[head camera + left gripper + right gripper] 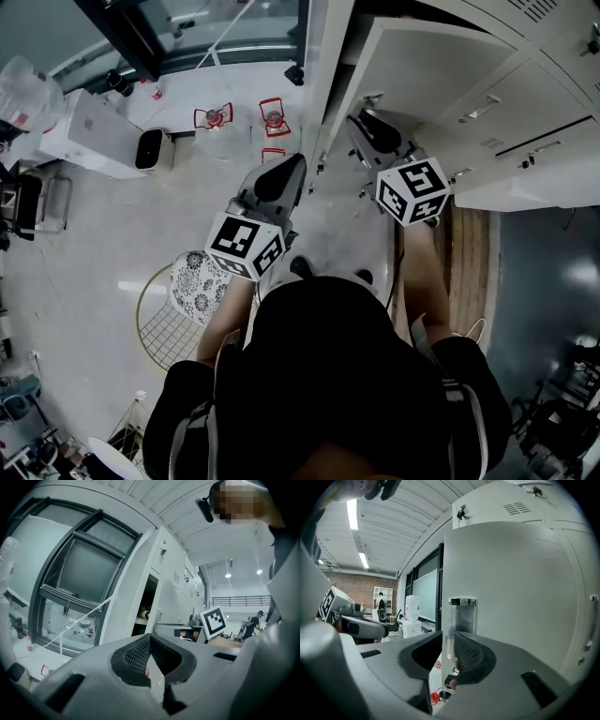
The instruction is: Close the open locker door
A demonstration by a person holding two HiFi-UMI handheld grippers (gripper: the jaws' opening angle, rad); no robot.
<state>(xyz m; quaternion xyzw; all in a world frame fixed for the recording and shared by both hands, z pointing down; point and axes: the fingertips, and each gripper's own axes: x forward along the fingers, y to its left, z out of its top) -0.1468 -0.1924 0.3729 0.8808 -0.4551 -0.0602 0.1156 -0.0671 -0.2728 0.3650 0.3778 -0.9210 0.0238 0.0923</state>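
A: Progress on the locker door (511,597)?
B: Not closed yet. It stands swung out from the lockers (525,103), upper right of the head view. We judge the whole swing home is left.
A: Grippers?
B: Jaws of the right gripper (448,644) are partly apart astride the door's free edge, beside the chrome handle (462,603); we see no pad pressing. Jaws of the left gripper (150,637) are together on nothing.
A: Orientation?
B: Long axis upright. In the right gripper view the free edge runs top to bottom through centre frame and the outer face fills the right half.
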